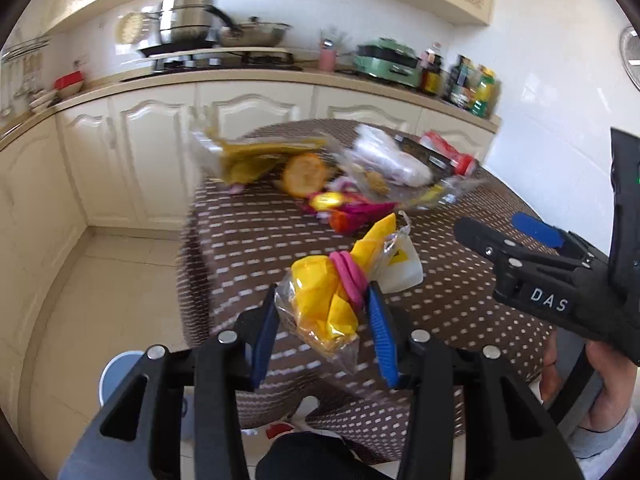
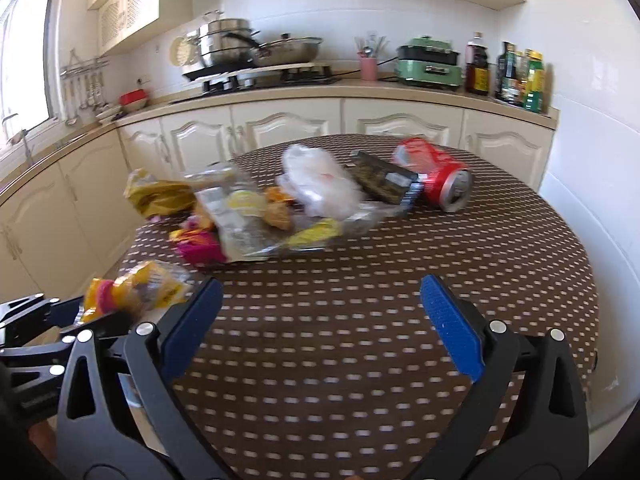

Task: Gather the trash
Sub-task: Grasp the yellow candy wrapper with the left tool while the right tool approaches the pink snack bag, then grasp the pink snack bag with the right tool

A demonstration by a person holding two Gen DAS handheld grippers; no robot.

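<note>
My left gripper (image 1: 322, 312) is shut on a clear wrapper with yellow and pink pieces (image 1: 328, 296) and holds it above the front left of the brown dotted table (image 1: 460, 312). The wrapper also shows in the right wrist view (image 2: 136, 292). My right gripper (image 2: 320, 320) is open and empty above the table's front; it shows at the right of the left wrist view (image 1: 520, 256). A heap of trash lies further back: a yellow bag (image 2: 160, 196), a white plastic bag (image 2: 320, 184), a dark packet (image 2: 384, 178), a red can (image 2: 440, 178), pink wrappers (image 2: 200, 246).
Cream kitchen cabinets (image 2: 280, 124) with a counter run behind and left of the table, bearing pots (image 2: 228, 46), a green appliance (image 2: 428, 64) and bottles (image 2: 520, 76). A blue-rimmed bin (image 1: 120, 376) stands on the tiled floor below the left gripper.
</note>
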